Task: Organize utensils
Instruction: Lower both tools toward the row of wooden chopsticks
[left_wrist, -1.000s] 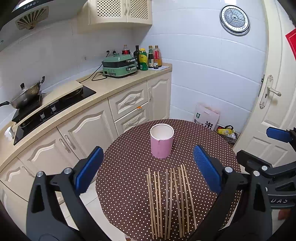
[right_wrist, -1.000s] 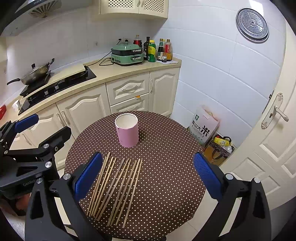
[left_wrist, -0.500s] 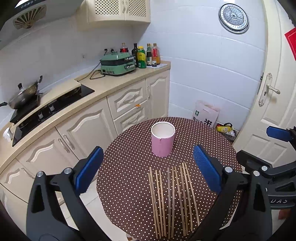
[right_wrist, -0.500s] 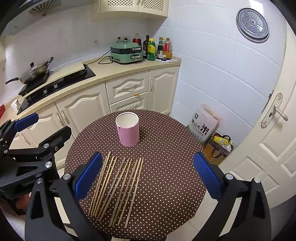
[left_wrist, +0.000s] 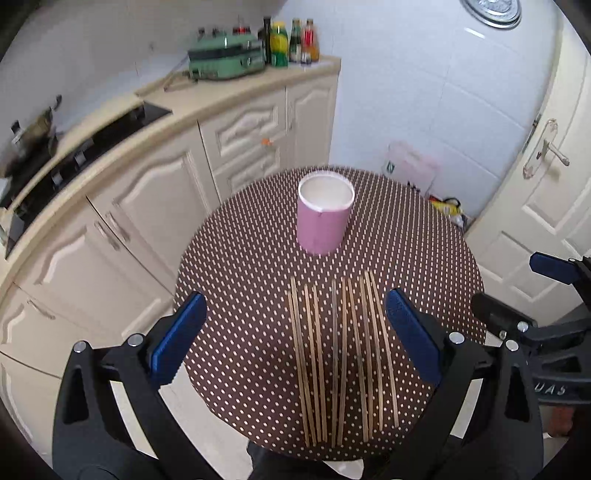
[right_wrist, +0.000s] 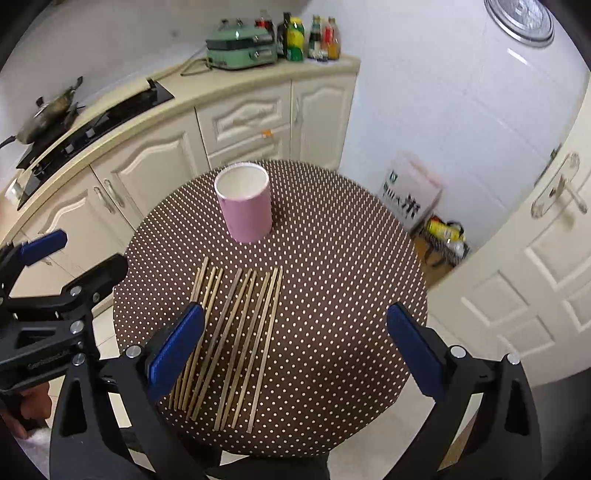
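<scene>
Both tools have tipped downward since a second ago, so the round table (left_wrist: 424, 236) now fills more of each view and the wall cupboards have slipped out at the top. Nothing on the table has shifted. A pink holder (left_wrist: 324, 216) stands upright near the 12 o'clock edge of the dotted cloth, its white inside showing nothing in it. Wooden chopsticks (left_wrist: 341, 354) lie flat in a loose row towards 6 o'clock, well apart from the holder, their tips pointing at it. The left tool (left_wrist: 291, 336) hangs above them with its blue pads spread wide and nothing between them. The right tool (right_wrist: 295, 345) hangs likewise, spread wide and gripping nothing, the chopsticks (right_wrist: 236, 332) lying at its 9 o'clock side, some partly hidden by its left pad.
</scene>
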